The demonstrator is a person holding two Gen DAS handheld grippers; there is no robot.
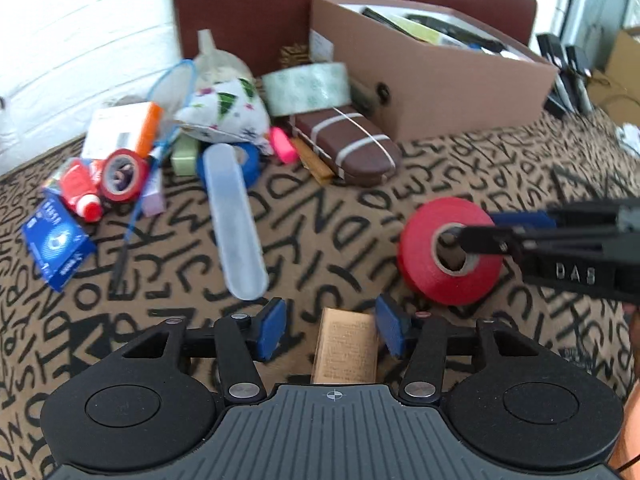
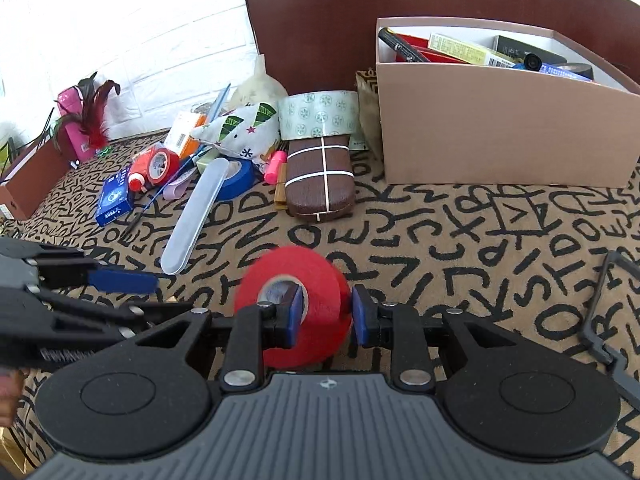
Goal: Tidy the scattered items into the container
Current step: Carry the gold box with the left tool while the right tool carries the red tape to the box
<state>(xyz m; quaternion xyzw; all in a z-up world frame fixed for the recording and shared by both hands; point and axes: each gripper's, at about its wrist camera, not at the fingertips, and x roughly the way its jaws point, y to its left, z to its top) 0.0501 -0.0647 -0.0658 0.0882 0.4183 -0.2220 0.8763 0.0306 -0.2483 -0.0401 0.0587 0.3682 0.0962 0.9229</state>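
Nearest the lens, a small tan printed box (image 1: 346, 346) lies on the letter-patterned cloth (image 1: 340, 220) between the blue pads of the left gripper (image 1: 331, 330), whose jaws stand wide apart and touch nothing. Its print is too blurred to read.

Beside it, the right gripper (image 2: 325, 312) is clamped on a red tape roll (image 2: 294, 304): one pad sits inside the cardboard core, the other against the roll's outer face, gripping its wall. The roll is near the front middle of the cloth, well apart from the container. Raised letters on the gripper's side read "DAS".

Toward the far right of the cloth stands the brown cardboard box (image 2: 500, 136), white inside, already holding a black marker (image 2: 404, 46), a red item, a pale-green printed carton (image 2: 464, 50) and dark, blue-labelled packs; their writing cannot be made out.

At the far middle and left, a heap waits: a patterned clear tape roll (image 2: 318, 114) resting on a brown case with white bands (image 2: 320, 184), a pink highlighter (image 2: 274, 166), a fabric pouch printed with trees (image 2: 240, 132), a frosted tube case (image 2: 194, 216) leaning on a blue tape roll (image 2: 240, 176), a second red tape roll (image 2: 162, 164), a red glue bottle (image 2: 138, 178), a white-and-orange box (image 2: 184, 134) and a blue carton (image 2: 114, 200) with illegible print.
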